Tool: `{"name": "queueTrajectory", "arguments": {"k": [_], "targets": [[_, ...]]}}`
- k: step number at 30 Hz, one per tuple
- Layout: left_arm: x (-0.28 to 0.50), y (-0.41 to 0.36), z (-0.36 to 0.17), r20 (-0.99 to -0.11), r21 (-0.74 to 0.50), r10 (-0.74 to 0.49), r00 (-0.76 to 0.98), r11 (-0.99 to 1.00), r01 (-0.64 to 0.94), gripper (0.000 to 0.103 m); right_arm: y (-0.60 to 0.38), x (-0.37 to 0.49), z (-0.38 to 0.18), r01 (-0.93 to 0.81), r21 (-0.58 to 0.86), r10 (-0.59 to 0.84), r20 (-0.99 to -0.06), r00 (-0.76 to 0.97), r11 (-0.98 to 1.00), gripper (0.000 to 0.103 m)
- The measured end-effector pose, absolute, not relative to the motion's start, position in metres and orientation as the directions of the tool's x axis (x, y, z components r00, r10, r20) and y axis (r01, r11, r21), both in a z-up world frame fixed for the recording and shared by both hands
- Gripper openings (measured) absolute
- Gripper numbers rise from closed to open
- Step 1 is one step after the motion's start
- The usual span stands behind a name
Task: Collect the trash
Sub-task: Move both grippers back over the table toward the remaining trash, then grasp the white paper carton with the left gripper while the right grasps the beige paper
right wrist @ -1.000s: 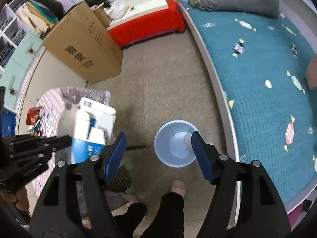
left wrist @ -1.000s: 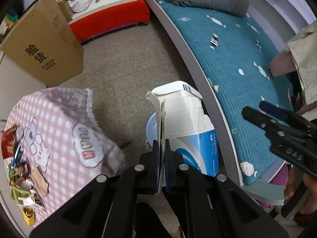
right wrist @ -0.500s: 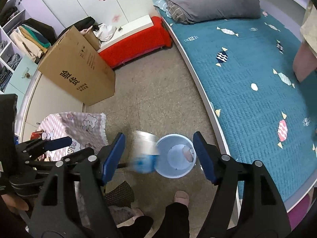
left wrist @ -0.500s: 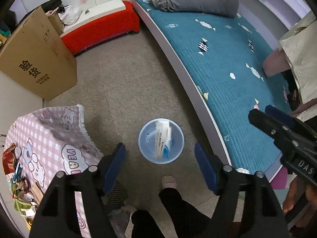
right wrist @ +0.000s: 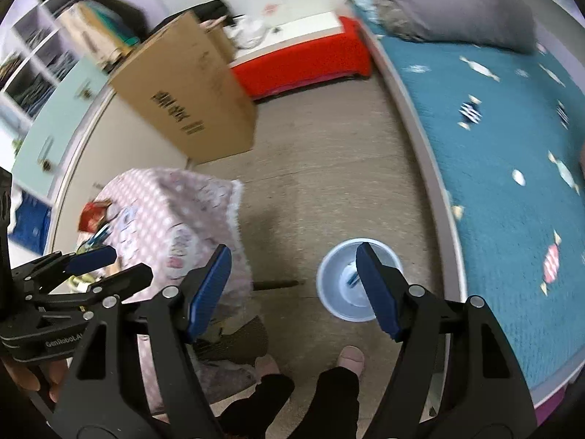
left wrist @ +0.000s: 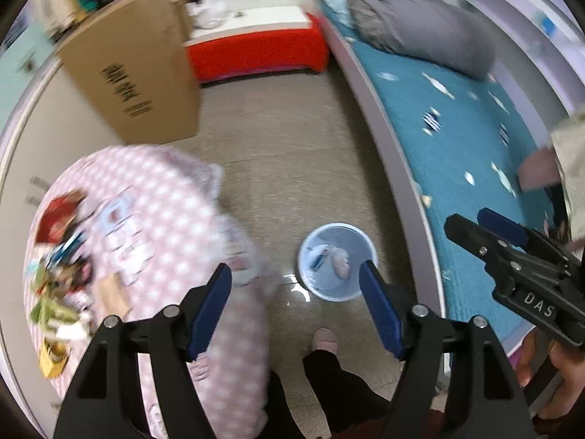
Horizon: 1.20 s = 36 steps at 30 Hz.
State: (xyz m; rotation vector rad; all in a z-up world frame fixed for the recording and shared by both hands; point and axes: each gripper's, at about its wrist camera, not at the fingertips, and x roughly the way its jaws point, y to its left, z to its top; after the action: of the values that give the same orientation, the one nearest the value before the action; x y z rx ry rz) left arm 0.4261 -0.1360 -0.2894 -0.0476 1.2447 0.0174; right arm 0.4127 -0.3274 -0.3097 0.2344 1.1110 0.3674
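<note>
A pale blue round trash bin (left wrist: 337,260) stands on the floor beside the bed, with a white and blue carton and other bits inside; it also shows in the right wrist view (right wrist: 356,280). My left gripper (left wrist: 295,281) is open and empty, held high above the floor just left of the bin. My right gripper (right wrist: 293,270) is open and empty too, its right finger over the bin. Several pieces of trash (left wrist: 60,267) lie on the small table with the pink checked cloth (left wrist: 164,219), including a red wrapper (right wrist: 91,214).
A teal bed (left wrist: 457,139) with a grey pillow runs along the right. A large cardboard box (left wrist: 131,84) leans at the back left, a red bench (left wrist: 256,47) behind it. My feet (right wrist: 351,360) are just below the bin.
My left gripper opened and let go of the white and blue carton, which fell into the bin. Both grippers have since swung left toward the table.
</note>
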Motion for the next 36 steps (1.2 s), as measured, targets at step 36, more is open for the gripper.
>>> {"name": "queueTrajectory", "arguments": {"k": [36], "targets": [[0.295, 0.189, -0.384, -0.950, -0.304, -0.199, 0.241, 0.766, -0.567, 0.038, 0.015, 0.365, -0.376, -0.387, 0.350, 0.443, -0.878, 0.181, 0.853, 0.070]]}}
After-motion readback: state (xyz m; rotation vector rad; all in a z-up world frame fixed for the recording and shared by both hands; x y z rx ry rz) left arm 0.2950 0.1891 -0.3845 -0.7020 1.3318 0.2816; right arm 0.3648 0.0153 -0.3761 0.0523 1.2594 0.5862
